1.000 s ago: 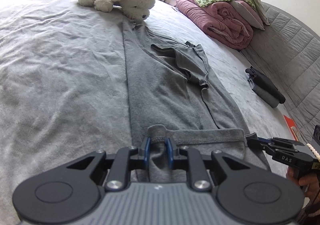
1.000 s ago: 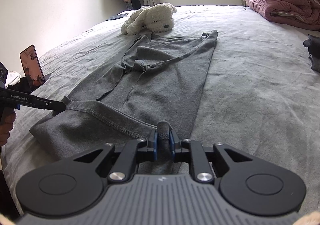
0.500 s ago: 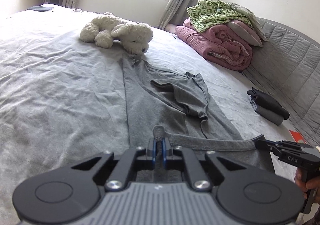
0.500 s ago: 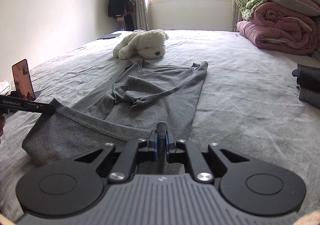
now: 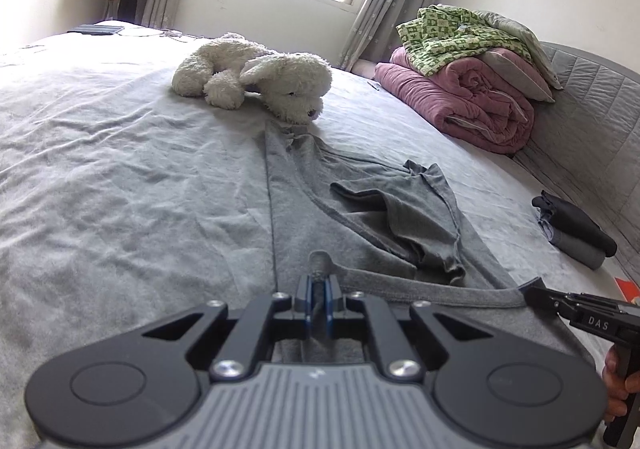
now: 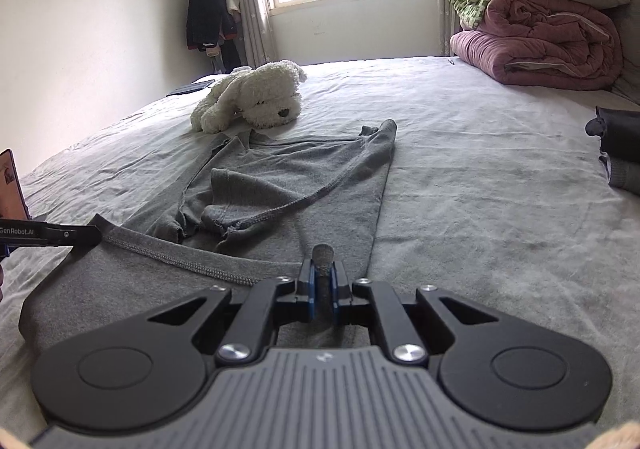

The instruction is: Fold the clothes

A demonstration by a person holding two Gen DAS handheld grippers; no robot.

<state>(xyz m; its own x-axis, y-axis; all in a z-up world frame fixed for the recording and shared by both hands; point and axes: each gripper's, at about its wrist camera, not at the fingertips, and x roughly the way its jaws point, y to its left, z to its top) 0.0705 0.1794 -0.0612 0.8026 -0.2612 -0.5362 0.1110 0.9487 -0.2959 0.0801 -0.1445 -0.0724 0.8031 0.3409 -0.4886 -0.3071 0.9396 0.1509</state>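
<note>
A grey T-shirt point(image 5: 320, 209) lies lengthwise on the bed, its sleeves folded inward; the right wrist view shows the T-shirt point(image 6: 296, 185) too. My left gripper point(image 5: 318, 295) is shut on the hem's left corner, a pinch of cloth poking up between the pads. My right gripper point(image 6: 323, 289) is shut on the hem's right corner in the same way. The hem stretches taut between the two, lifted off the bed. The right gripper point(image 5: 536, 295) shows in the left wrist view, and the left gripper point(image 6: 94, 235) in the right wrist view.
A white plush dog point(image 5: 256, 77) lies just past the shirt's far end. Rolled pink and green quilts point(image 5: 464, 89) sit at the back right. Folded dark clothes point(image 5: 572, 233) lie at the right. A phone point(image 6: 12, 185) stands at the left. The grey bed sheet point(image 5: 120, 189) spreads leftward.
Both grippers have lifted and tilted up with the hem in them, so more of the window and wall shows. The hem has pulled taut between them.
</note>
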